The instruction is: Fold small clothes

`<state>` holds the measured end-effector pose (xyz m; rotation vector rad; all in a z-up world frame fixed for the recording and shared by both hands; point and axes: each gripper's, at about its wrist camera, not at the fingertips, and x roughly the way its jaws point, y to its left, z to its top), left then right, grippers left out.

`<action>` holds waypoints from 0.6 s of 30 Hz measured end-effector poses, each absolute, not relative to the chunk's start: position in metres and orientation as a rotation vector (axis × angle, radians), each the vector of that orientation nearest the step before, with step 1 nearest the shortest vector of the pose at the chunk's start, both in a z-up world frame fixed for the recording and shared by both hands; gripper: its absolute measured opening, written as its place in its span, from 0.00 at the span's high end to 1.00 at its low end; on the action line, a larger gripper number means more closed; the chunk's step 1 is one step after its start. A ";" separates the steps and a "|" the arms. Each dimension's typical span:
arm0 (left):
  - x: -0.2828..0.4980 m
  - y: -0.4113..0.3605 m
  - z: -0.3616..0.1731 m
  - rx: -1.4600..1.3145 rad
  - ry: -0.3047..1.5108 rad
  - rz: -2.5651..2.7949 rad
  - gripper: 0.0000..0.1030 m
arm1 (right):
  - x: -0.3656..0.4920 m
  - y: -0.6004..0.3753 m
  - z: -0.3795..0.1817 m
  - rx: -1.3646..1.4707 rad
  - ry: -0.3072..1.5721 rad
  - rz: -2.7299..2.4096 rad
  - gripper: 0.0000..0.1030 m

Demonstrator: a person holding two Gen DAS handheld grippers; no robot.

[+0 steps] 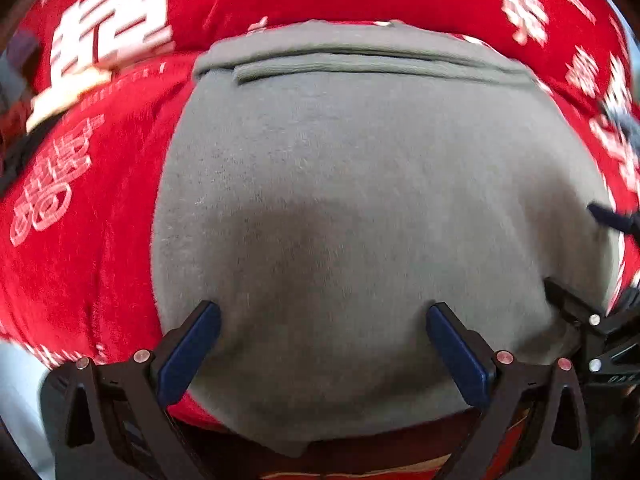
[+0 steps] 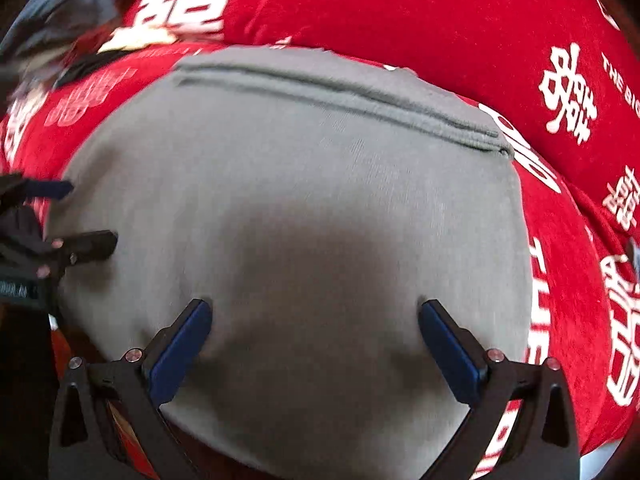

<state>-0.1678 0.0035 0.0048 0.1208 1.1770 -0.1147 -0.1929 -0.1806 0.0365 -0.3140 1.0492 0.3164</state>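
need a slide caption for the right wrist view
Right tongs open above a folded grey garment on a red printed cloth, left tongs at its edge.

The grey garment (image 1: pixel 360 184) covers most of the red printed cloth (image 1: pixel 80 272) beneath it, and its near edge drops out of sight behind the left claw (image 1: pixel 323 322) mounts at the bottom of the left wrist view. Both views are smeared by motion blur, so the white characters on the cloth cannot be read (a few Latin letters aside). The right claw (image 1: pixel 592 264) is cut off by the right edge there, and dark blurred shapes (image 2: pixel 60 8) at the upper left of the right wrist view cannot be identified.
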 end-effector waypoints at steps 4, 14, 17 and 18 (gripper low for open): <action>-0.177 -0.003 0.000 0.205 1.249 -0.158 0.00 | -0.222 -0.179 0.031 -0.442 1.047 0.346 0.00; -0.186 -0.038 -0.001 0.319 1.210 -0.224 0.00 | -0.217 -0.159 0.038 -0.488 1.010 0.317 0.00; -0.188 -0.020 -0.004 0.295 1.252 -0.210 0.00 | -0.219 -0.172 0.032 -0.493 1.032 0.332 0.00; -0.190 -0.013 -0.005 0.277 1.266 -0.206 0.00 | -0.220 -0.182 0.028 -0.473 1.059 0.326 0.00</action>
